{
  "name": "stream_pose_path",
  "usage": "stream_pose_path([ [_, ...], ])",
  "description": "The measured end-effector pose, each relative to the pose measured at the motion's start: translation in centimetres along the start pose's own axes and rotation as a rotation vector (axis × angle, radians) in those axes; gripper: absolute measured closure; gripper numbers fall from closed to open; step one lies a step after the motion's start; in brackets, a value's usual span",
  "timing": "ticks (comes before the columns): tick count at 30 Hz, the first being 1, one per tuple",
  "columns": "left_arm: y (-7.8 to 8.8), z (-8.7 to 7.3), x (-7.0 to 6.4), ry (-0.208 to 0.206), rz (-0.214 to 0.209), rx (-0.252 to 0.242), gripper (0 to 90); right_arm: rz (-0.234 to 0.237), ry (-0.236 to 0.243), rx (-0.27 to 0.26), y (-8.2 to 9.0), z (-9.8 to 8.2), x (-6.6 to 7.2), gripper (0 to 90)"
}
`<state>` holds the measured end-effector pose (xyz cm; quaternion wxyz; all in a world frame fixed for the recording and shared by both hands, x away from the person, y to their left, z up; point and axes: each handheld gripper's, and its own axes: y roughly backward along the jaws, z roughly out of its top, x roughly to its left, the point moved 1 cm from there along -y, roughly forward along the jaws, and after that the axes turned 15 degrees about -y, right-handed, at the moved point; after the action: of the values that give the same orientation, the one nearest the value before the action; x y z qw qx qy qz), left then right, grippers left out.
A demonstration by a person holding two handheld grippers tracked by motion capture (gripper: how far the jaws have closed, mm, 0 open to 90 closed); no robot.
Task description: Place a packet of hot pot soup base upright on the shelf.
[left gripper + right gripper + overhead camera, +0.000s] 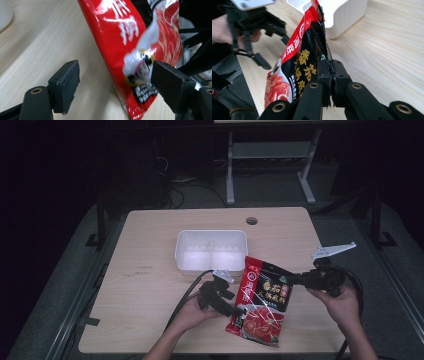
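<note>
Table point(150, 270): white 2-compartment tub point(211, 249) w/ pale contents; pouch point(262, 300) outside.

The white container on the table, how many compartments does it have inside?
2. The white container has a divider down its middle: one compartment on the left and one on the right, behind the red sauce packet pinched by the right gripper.

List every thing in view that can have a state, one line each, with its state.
red sauce packet: sealed as far as visible, held off flat by one edge.
right gripper: shut on the packet's edge.
left gripper: open, jaws either side of the packet's lower corner, not clamped.
white divided container: lid off, upright on the table; contents cannot be told.
</note>
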<state>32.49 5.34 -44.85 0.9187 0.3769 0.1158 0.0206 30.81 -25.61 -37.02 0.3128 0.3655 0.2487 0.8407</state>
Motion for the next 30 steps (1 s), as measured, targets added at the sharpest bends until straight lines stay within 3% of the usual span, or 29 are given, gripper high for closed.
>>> stream_pose_path([
  [5,-0.1,0.2,0.6,0.012,-0.040,-0.030,30.5,0.007,0.025,-0.003,0.2,0.2,0.8,86.7],
  [10,0.0,0.5,0.8,0.006,-0.111,-0.064,48.6,0.030,0.022,-0.012,0.2,0.3,0.8,86.8],
  [14,0.1,0.7,0.5,-0.036,-0.075,-0.030,57.3,0.042,0.021,-0.013,0.1,0.3,0.7,86.9],
  [16,0.2,0.7,0.6,-0.031,-0.078,-0.031,60.3,0.047,0.020,-0.014,0.0,0.3,0.7,86.8],
  [17,0.3,0.7,0.7,-0.022,-0.082,-0.032,66.7,0.057,0.017,-0.017,0.0,0.3,0.5,86.7],
  [23,0.3,0.5,1.0,-0.008,-0.099,-0.044,73.9,0.081,-0.009,-0.009,-0.2,0.3,-0.5,84.1],
  [30,0.2,0.7,1.0,-0.016,-0.092,-0.065,76.0,0.106,-0.050,0.028,-1.3,0.4,-1.4,59.0],
])
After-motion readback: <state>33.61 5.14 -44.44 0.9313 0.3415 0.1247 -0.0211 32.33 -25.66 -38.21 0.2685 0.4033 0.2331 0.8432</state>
